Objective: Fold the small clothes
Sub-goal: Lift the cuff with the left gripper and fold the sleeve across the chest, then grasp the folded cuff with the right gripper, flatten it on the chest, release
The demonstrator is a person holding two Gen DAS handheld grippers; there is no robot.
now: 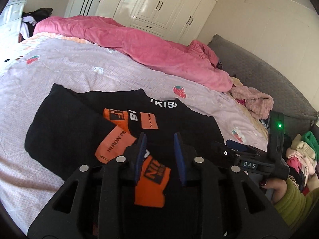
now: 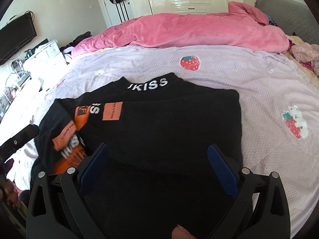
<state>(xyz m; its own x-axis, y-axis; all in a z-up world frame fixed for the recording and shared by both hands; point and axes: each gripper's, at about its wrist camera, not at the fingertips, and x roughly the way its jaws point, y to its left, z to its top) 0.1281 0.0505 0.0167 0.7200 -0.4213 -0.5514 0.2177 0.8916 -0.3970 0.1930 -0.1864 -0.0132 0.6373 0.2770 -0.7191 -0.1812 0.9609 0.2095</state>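
I see both tools, left tool (image 1: 160, 155) and right tool (image 2: 157, 163), gaping empty over the black shirt (image 2: 159, 119) on the bed (image 2: 259, 91).

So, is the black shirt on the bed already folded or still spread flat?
Partly folded. The black shirt has one side turned over its middle, a straight edge crossing below the collar; its orange-patched sleeve lies bunched.

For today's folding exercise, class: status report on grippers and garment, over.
Left hand-held gripper open above sleeve. Right hand-held gripper open over black sweatshirt, partly folded on lilac bedsheet. Nothing in the way.
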